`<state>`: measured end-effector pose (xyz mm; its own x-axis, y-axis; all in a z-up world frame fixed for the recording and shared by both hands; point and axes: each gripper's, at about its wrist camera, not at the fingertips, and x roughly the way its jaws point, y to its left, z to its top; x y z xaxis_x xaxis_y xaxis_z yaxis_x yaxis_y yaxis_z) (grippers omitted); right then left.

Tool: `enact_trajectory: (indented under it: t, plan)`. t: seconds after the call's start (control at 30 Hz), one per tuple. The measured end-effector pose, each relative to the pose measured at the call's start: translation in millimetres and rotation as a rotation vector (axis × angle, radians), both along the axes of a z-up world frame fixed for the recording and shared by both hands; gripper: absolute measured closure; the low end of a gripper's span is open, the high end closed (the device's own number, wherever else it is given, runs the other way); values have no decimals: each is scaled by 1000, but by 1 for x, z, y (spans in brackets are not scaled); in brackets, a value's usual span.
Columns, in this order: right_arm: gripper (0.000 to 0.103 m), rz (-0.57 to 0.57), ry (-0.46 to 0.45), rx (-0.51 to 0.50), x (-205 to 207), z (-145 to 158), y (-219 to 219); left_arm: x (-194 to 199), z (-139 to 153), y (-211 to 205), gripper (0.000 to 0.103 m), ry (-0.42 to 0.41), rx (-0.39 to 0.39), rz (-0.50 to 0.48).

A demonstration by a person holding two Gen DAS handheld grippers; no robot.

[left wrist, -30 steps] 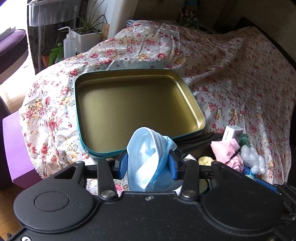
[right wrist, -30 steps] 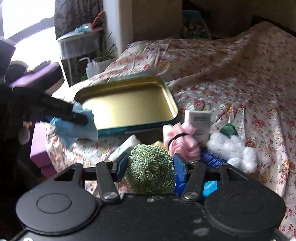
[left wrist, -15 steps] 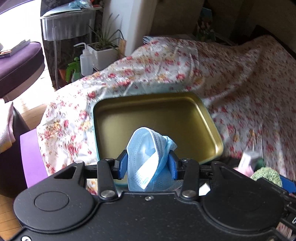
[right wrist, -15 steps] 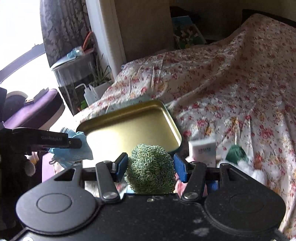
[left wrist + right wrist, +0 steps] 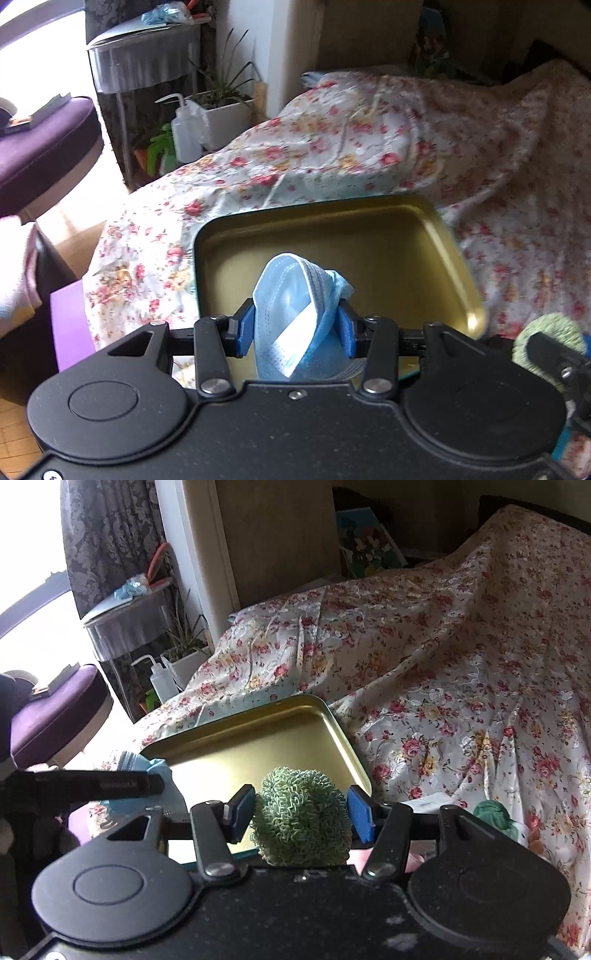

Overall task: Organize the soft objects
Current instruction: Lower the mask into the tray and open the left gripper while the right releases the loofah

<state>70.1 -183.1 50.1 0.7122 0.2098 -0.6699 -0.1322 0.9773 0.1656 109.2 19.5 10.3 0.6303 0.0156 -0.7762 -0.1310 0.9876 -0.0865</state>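
- Bedroom corner with a window and curtain at far left, a purple stool (image 5: pixel 40 147), a potted plant (image 5: pixel 221 107) with a squeeze bottle (image 5: pixel 184 129) beside it, then a bed under a rumpled, glossy floral sheet (image 5: pixel 461 686).
- On the sheet: a shallow rectangular metal tray (image 5: pixel 450 254), gold inside, teal rim, rounded corners, smooth and bare.
- Left claw (image 5: pixel 296 325) clenched on a blue face mask (image 5: pixel 291 306), thin pleated fabric folded to a peak, hanging over the tray's near edge.
- Right claw (image 5: pixel 301 810) grasping a green scrubber ball (image 5: pixel 301 808), a springy tangle of curly loops, round, bulging past the pads, hanging at the tray's near rim.
- Further right, low on the sheet: a small box (image 5: pixel 430 801) and a dark green knitted lump (image 5: pixel 493 812), both loose; a pink item half hidden under the claw.
- Judged early: nothing in the tray yet, two soft things lifted and about ready to drop, several more left to gather.
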Motion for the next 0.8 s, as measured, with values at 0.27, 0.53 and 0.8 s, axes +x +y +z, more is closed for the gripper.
enact_trajectory:
  t: [0.27, 0.53, 0.8]
  plan:
    - [48, -11, 13, -16, 28, -9, 18, 13, -16, 18, 47, 63, -71, 50]
    - [48, -19, 35, -3, 49, -17, 25, 13, -15, 24, 28, 52, -58, 79]
    - [47, -24, 27, -11, 64, -21, 32, 14, -17, 19, 26, 69, -26, 72]
